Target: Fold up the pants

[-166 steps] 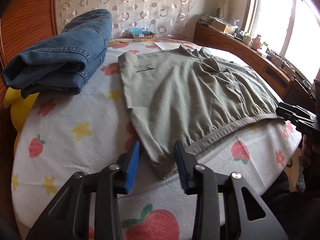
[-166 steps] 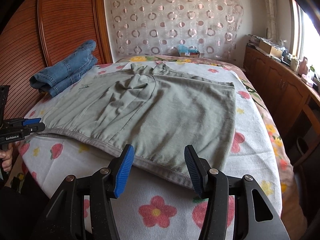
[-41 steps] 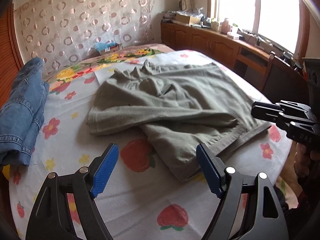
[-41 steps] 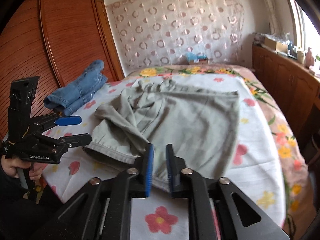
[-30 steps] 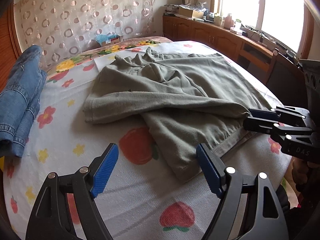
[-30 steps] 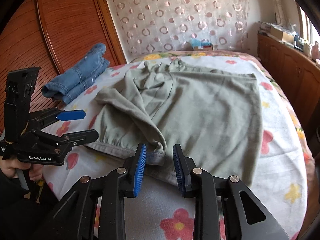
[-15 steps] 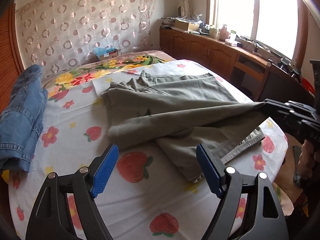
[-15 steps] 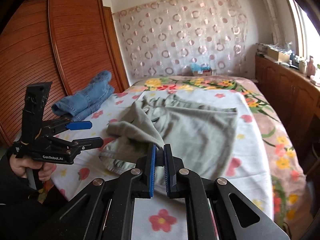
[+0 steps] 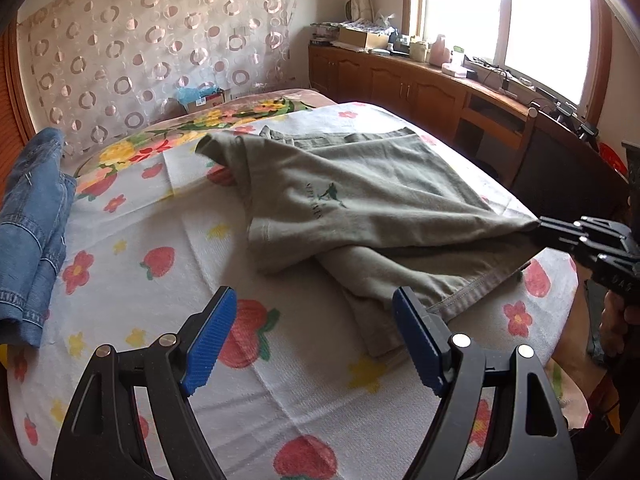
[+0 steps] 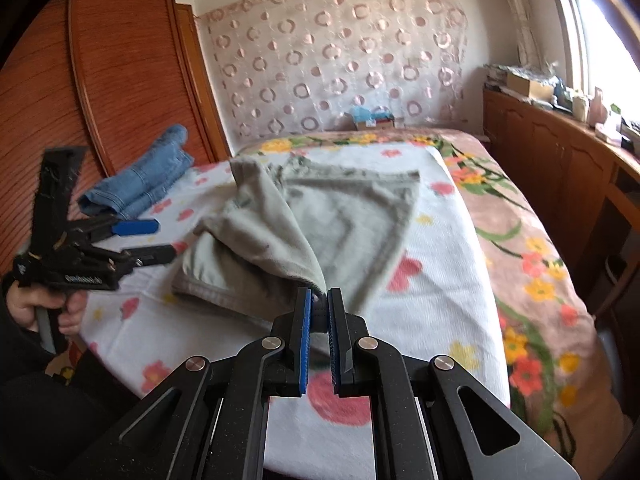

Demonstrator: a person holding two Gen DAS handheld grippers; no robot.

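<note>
Grey-green pants (image 9: 360,200) lie on the bed, one leg pulled across the other toward the right. My right gripper (image 10: 319,300) is shut on a corner of the lifted pants leg (image 10: 280,236) and holds it above the bed; it shows at the right edge of the left wrist view (image 9: 538,226) with the fabric stretched taut to it. My left gripper (image 9: 310,332) is open and empty, hovering over the bedsheet just short of the pants' waistband (image 9: 452,300). It shows in the right wrist view (image 10: 152,240), also open.
Folded blue jeans (image 9: 32,232) lie at the left side of the bed, also in the right wrist view (image 10: 140,180). The flowered sheet (image 9: 160,264) covers the bed. A wooden wardrobe (image 10: 120,80) stands left, wooden cabinets (image 9: 420,88) right under the window.
My right gripper closed on the pants leg's corner, lifted it and pulled it across to the right over the other leg. My left gripper stayed open and rose slightly.
</note>
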